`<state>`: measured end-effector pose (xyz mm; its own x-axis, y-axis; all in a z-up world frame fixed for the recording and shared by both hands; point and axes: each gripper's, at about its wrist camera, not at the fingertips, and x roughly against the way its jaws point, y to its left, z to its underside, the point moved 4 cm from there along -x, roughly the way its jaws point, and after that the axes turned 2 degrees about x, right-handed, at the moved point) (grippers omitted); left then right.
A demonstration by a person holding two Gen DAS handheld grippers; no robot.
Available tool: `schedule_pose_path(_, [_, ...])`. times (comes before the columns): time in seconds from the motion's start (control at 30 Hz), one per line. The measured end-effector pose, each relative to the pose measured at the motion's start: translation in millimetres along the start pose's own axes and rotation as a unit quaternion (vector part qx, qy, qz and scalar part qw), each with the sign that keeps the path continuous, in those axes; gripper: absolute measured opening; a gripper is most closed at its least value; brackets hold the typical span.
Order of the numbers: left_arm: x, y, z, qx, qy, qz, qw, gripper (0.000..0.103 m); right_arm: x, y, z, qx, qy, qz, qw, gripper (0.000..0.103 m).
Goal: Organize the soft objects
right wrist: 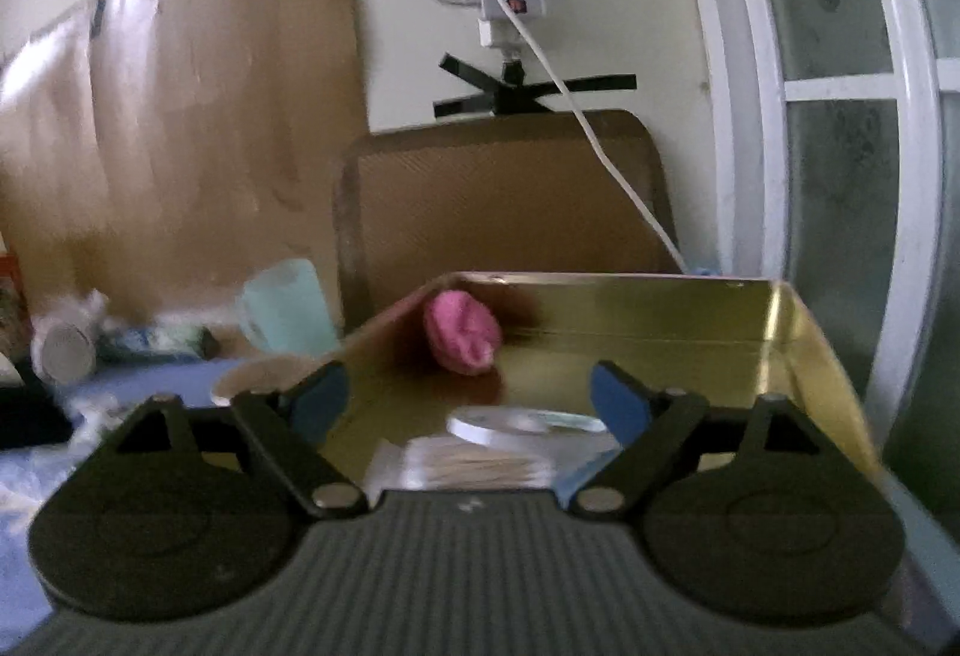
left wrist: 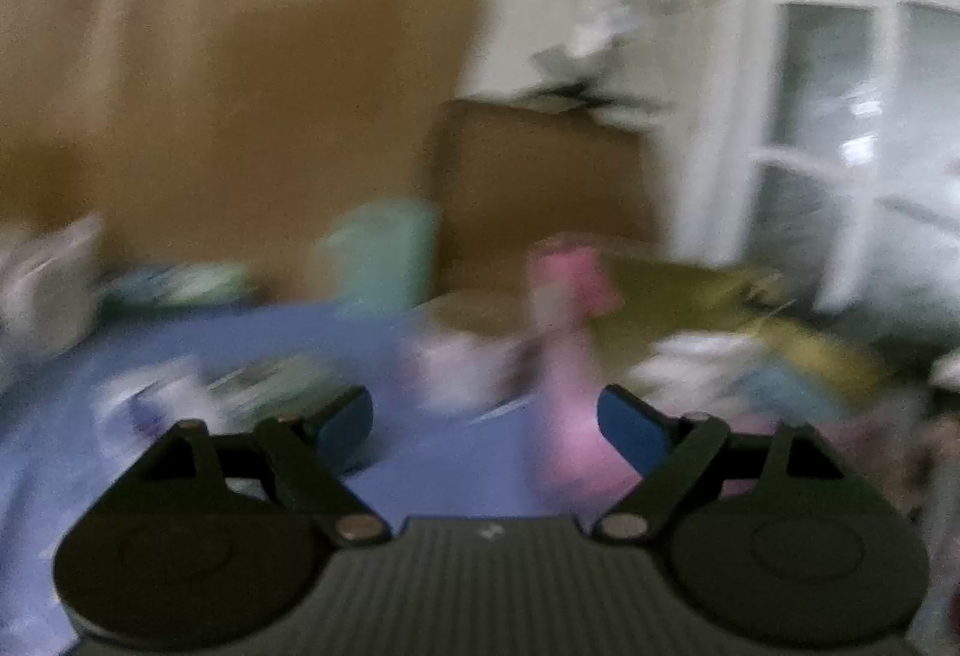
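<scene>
Both grippers wide apart, empty, over a cluttered table

A pink soft lump (right wrist: 462, 332) lies in the gold tin (right wrist: 798, 332)'s far left corner, beyond the right gripper (right wrist: 471, 404); the left gripper (left wrist: 486, 431) faces blurred pink cloth (left wrist: 576, 440).

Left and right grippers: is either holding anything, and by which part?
Nothing is held. The left gripper and right gripper both stand open with empty jaws.
</scene>
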<state>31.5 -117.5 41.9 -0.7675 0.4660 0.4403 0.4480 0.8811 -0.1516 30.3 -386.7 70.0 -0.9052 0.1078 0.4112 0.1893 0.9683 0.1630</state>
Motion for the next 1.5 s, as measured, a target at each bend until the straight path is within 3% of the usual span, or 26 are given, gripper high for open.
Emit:
schedule_pose_path(0.13, [12.1,70.9,28.4,0.017,0.025,-0.114,0.993,0.085,-0.2,52.6,-7.7,0.036,-0.013,-0.082,0.996,0.055])
schedule_pose_path(0.2, [24.2,101.3,36.5,0.03,0.025,-0.157,0.9869,0.084,-4.1,86.4,-6.3,0.05,0.006,-0.144,0.988,0.051])
schedule_pose_path(0.33, [48.8,142.3,48.4,0.051,-0.007,-0.221,0.974,0.087,-35.4,164.9,6.0,0.064,0.062,-0.245,0.966,0.051])
schedule_pose_path(0.4, [57.8,160.7,50.4,0.115,-0.028,-0.198,0.973,0.085,-51.4,206.6,13.8,0.077,0.082,-0.29,0.95,0.052])
schedule_pose_path(0.47, [64.9,171.1,51.0,0.145,-0.05,-0.201,0.9675,0.085,-74.2,248.3,27.0,0.093,0.112,-0.317,0.937,0.059])
schedule_pose_path(0.57, [67.2,176.9,50.9,0.159,-0.051,-0.191,0.9672,0.085,-114.1,294.0,44.3,0.137,0.144,-0.315,0.928,0.065])
schedule_pose_path(0.67, [62.0,174.4,49.4,0.151,-0.046,-0.19,0.969,0.086,-141.2,317.1,64.2,0.199,0.164,-0.275,0.926,0.066])
schedule_pose_path(0.7, [61.1,172.5,49.0,0.144,-0.045,-0.19,0.9702,0.087,-146.1,315.9,69.6,0.211,0.166,-0.262,0.927,0.072])
schedule_pose_path(0.83, [57.5,169.9,50.4,0.136,-0.043,-0.187,0.972,0.089,-157.4,289.6,67.0,0.133,0.2,-0.264,0.934,0.082])
schedule_pose_path(0.9, [58.3,170.2,51.0,0.141,-0.042,-0.187,0.9714,0.089,-159.8,283.4,67.8,0.112,0.214,-0.27,0.932,0.083])
schedule_pose_path(1.0, [59.4,171.0,50.9,0.143,-0.046,-0.191,0.97,0.09,-156.1,286.9,71.9,0.127,0.219,-0.273,0.928,0.082])
schedule_pose_path(1.1, [57.7,169.8,50.4,0.137,-0.043,-0.192,0.9707,0.092,-150.8,290.0,74.1,0.156,0.216,-0.277,0.923,0.073])
schedule_pose_path(1.5, [54.5,167.4,49.7,0.131,-0.032,-0.192,0.9722,0.093,-156.4,293.9,74.5,0.156,0.214,-0.287,0.921,0.072])
